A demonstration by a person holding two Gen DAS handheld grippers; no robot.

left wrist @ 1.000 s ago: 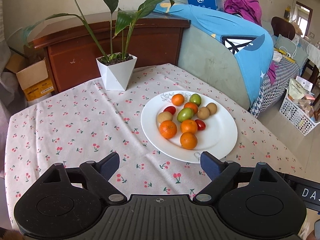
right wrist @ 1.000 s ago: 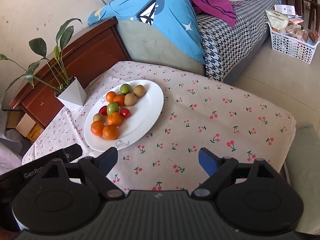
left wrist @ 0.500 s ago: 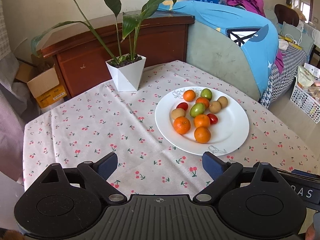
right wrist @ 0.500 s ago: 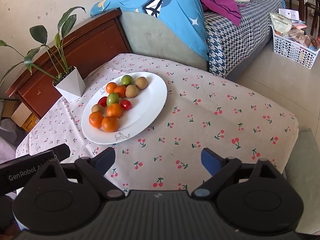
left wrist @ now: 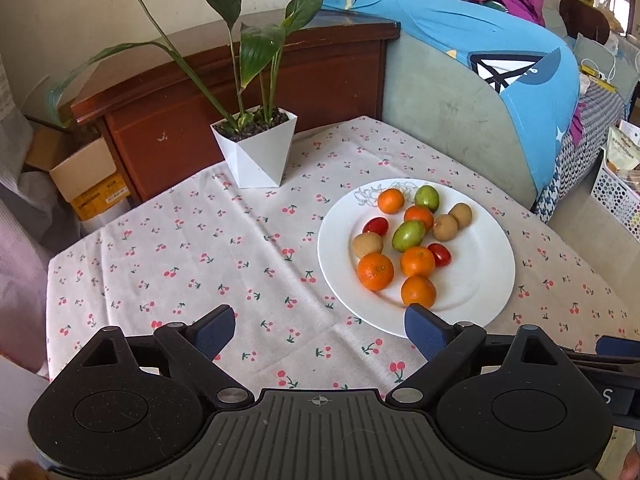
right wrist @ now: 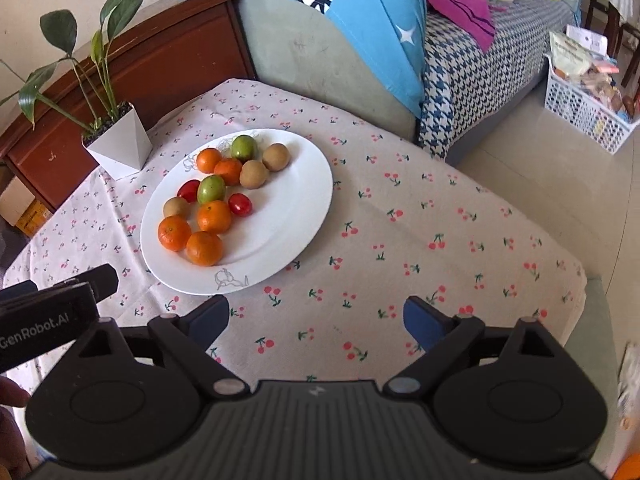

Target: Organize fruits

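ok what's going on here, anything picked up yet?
Nothing yet. A person holds both grippers above the table, near its front edge. The left gripper and right gripper are both open and empty. All the fruit, namely oranges, green fruits, brown kiwis and small red tomatoes, sits mixed on the white plate. A potted plant stands behind it.

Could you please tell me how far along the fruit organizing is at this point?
Nothing looks sorted yet: oranges, green fruits, brown fruits and small red ones lie mixed on the white plate. Nothing is in hand; the left gripper and right gripper are open and empty. All the grouping is left.
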